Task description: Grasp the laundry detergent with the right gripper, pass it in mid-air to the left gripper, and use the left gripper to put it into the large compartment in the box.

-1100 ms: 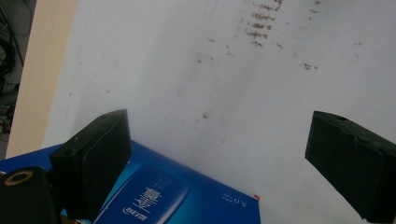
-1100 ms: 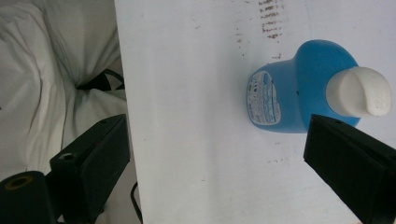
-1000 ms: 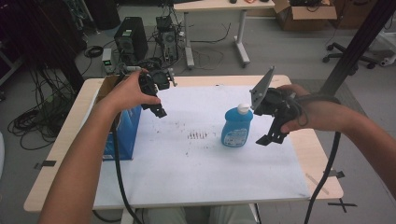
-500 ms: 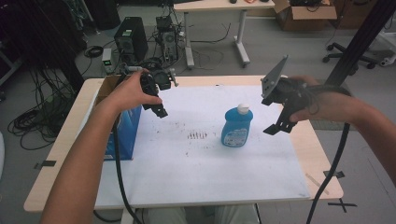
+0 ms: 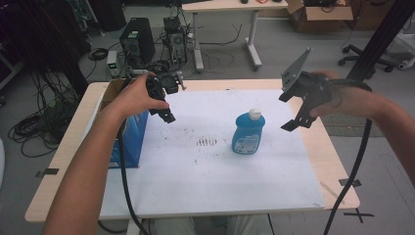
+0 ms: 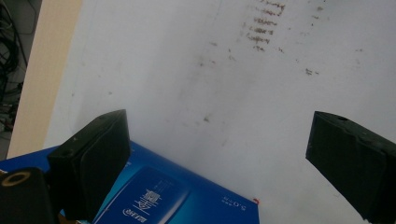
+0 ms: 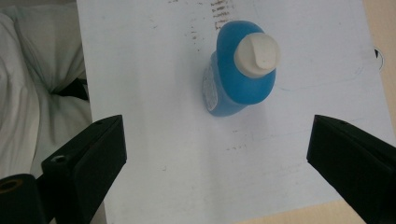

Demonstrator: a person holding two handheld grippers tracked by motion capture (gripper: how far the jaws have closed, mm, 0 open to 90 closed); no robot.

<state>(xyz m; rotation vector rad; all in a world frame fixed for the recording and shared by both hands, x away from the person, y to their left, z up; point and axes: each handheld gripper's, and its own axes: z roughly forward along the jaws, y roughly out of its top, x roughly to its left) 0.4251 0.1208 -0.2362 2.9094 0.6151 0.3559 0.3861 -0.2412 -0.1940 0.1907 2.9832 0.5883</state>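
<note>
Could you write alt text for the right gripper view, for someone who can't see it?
A blue bottle with a white cap stands on a white sheet, seen from above. The right gripper hangs over it, jaws wide open and empty.

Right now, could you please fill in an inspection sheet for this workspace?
Surface: wooden table under a white sheet with brown smudges.
Job's things: blue bottle, white cap, upright, untouched.
Clutter: open blue box at the left edge.
Grippers: left gripper open beside the box; right gripper open, empty, right of the bottle.
Cables: one black cable trails from each gripper.
Surroundings: computer towers, floor wiring, a second table, a cardboard box.
</note>
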